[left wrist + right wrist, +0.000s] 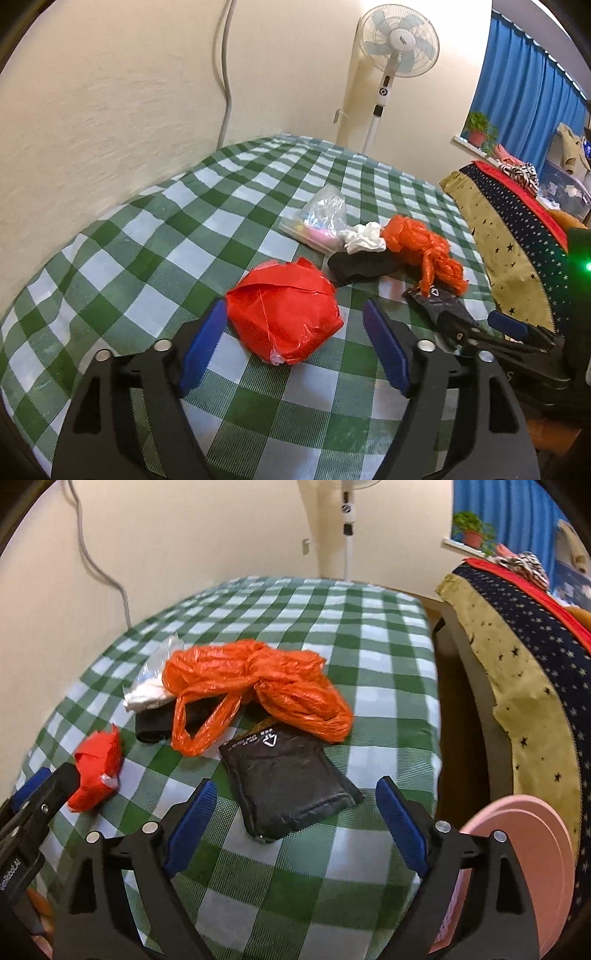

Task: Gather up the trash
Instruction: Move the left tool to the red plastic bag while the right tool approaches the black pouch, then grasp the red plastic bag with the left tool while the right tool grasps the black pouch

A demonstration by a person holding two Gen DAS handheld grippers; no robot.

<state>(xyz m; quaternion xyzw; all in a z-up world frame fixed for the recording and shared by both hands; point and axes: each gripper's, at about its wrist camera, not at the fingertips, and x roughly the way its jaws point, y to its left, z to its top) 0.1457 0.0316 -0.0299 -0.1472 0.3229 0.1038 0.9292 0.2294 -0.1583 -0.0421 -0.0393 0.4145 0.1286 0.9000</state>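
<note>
A crumpled red plastic bundle (284,314) lies on the green checked tablecloth (147,240), between the open fingers of my left gripper (291,325); it also shows in the right wrist view (98,771). A flat black packet (286,782) lies just ahead of my open right gripper (295,801). Behind it lie an orange plastic bag (258,686), a black cloth-like piece (159,722), a white crumpled piece (147,696) and a clear plastic bag (317,218). My right gripper shows at the right edge of the left wrist view (480,325).
A pink bin rim (535,849) stands at the lower right beside the table. A star-patterned cloth (517,657) covers furniture to the right. A wall runs along the left; a standing fan (395,48) is at the far end.
</note>
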